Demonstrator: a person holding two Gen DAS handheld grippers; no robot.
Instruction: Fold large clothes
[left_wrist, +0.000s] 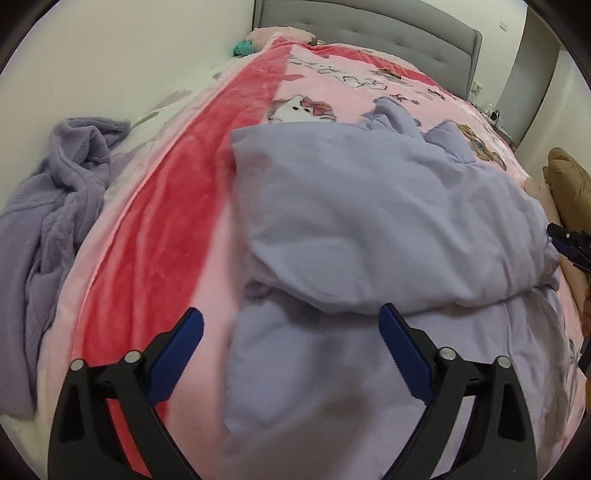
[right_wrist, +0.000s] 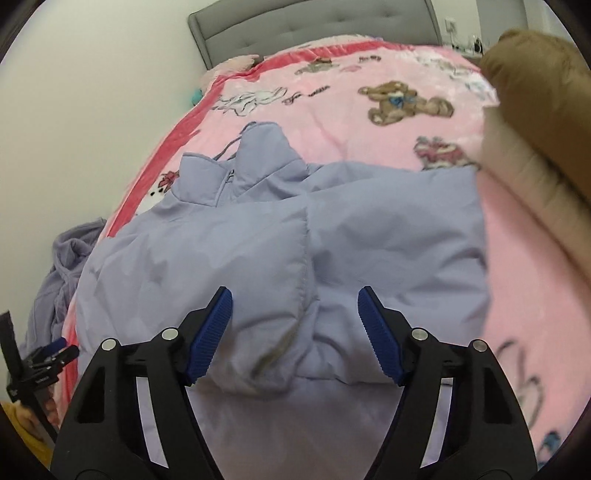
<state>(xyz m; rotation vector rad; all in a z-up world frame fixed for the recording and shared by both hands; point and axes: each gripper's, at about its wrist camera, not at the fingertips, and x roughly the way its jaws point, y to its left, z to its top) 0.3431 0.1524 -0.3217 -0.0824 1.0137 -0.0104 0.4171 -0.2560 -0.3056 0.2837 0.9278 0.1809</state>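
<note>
Item: lilac puffer jacket (right_wrist: 280, 236), lying on pink blanket (left_wrist: 155, 236) on bed, collar toward headboard (right_wrist: 314, 26) at 12 o'clock, sleeves laid in over the body, hem end nearest both cams.
Left tongs (left_wrist: 291, 350): apart, nothing btwn pads, hovering over near hem.
Right tongs (right_wrist: 295, 314): apart, empty, above folded sleeve cuff.
Also: lilac knit garment (left_wrist: 55, 206) heaped at 9 o'clock by wall; brown cushion (right_wrist: 535, 74) at 2 o'clock.
Step, est.: sleeves appear in; lengthwise fold pending.
Next, est.: each tongs takes a hem corner, both carry it toward collar w/o spilling sleeves.
</note>
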